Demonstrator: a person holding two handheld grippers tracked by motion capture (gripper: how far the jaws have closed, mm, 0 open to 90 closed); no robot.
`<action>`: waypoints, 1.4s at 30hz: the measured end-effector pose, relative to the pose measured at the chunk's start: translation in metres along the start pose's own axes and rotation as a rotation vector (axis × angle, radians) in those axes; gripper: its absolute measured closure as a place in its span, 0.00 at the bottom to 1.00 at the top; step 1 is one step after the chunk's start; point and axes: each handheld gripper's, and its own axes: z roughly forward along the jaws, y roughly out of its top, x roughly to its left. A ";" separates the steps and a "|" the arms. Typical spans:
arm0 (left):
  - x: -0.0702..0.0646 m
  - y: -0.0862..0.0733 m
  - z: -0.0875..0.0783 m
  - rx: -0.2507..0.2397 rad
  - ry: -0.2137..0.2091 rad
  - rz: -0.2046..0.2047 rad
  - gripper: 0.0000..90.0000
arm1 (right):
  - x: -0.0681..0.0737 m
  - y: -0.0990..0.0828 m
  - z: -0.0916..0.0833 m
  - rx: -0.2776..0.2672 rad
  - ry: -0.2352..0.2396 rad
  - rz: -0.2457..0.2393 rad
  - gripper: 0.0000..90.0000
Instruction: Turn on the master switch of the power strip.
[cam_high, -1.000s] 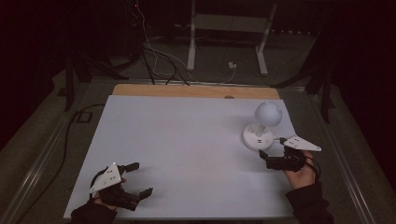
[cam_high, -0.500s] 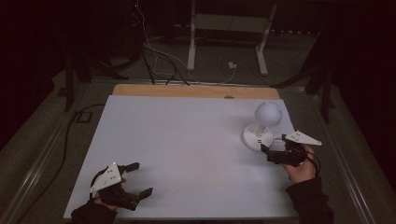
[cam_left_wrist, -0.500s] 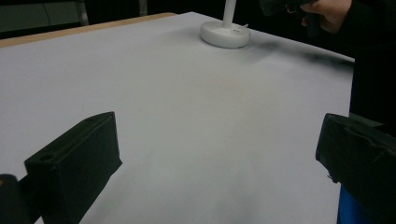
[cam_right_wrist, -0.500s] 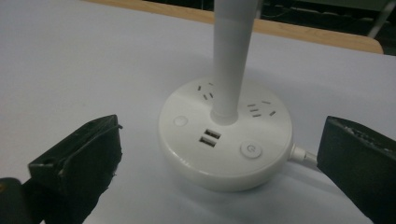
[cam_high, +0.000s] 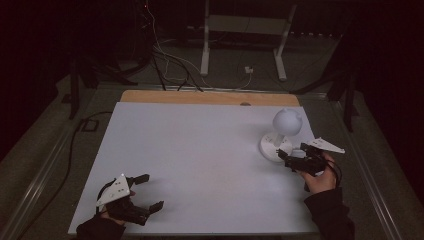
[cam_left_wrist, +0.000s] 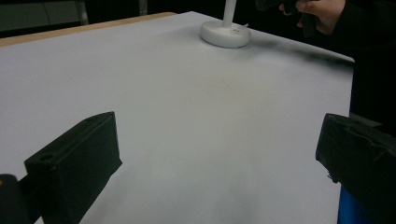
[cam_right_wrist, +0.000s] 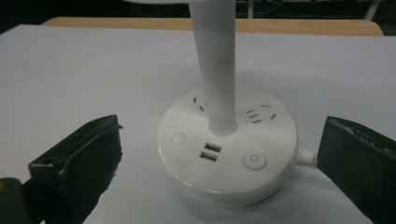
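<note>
The right gripper has its two black jaws spread wide with nothing between them, and in the right gripper view they stand to either side of the round base of a white desk lamp, just short of it and not touching. The top of that base carries a power button at the front right, a smaller round button at the front left, two USB ports stacked between them, and socket slots behind the stem. A white cord leaves the base on its right side. The lamp's straight white stem rises from the middle of the base to a rounded head, seen in the high view. The lamp stands near the right edge of the white desk, toward the far right corner, and the person's right hand holds the gripper just in front of it. The left gripper rests near the desk's near left corner, well apart from the lamp, its jaws also wide open and empty over the bare white surface. A strip of bare wood runs along the desk's far edge. Beyond it, on the dark floor, lie loose cables and the white legs of a stand.
</note>
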 end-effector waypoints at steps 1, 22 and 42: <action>0.000 0.000 0.000 -0.001 0.000 0.000 0.00 | 0.000 0.000 0.000 -0.004 -0.009 -0.002 0.00; 0.000 0.000 0.000 -0.003 0.000 -0.006 0.00 | -0.007 0.004 0.003 0.013 -0.127 0.073 0.47; 0.000 0.000 -0.001 -0.002 -0.002 -0.007 0.00 | -0.011 0.005 0.002 0.021 -0.235 0.044 1.00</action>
